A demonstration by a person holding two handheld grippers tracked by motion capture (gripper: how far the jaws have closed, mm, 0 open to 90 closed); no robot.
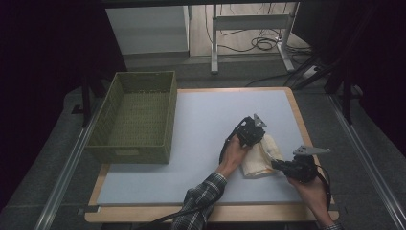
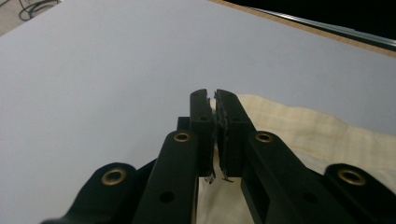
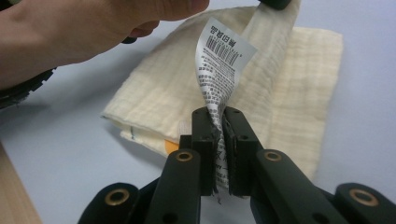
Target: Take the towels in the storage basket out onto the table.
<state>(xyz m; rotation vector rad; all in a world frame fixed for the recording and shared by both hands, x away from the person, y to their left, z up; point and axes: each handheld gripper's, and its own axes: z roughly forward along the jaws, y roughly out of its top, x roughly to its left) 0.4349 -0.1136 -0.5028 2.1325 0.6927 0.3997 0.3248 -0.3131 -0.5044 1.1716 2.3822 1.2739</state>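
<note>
A folded cream cloth (image 1: 256,165) lies on the pale table mat (image 1: 201,120) at the right front. My left gripper (image 1: 261,143), held by a hand that reaches across, stands over the cloth's far end. In the left gripper view its jaws (image 2: 215,95) are shut on a thin raised strip of the cloth (image 2: 299,130). My right gripper (image 1: 274,164) comes in from the right. It (image 3: 223,112) is shut on a white paper label (image 3: 224,56) with a barcode, which curls up from the cloth (image 3: 173,93). The other hand (image 3: 70,32) sits just beyond.
A green woven basket (image 1: 134,153) stands with nothing in it at the mat's left edge. The wooden table border (image 1: 306,129) runs close to the right of the cloth. Table legs and cables (image 1: 261,45) lie on the floor beyond.
</note>
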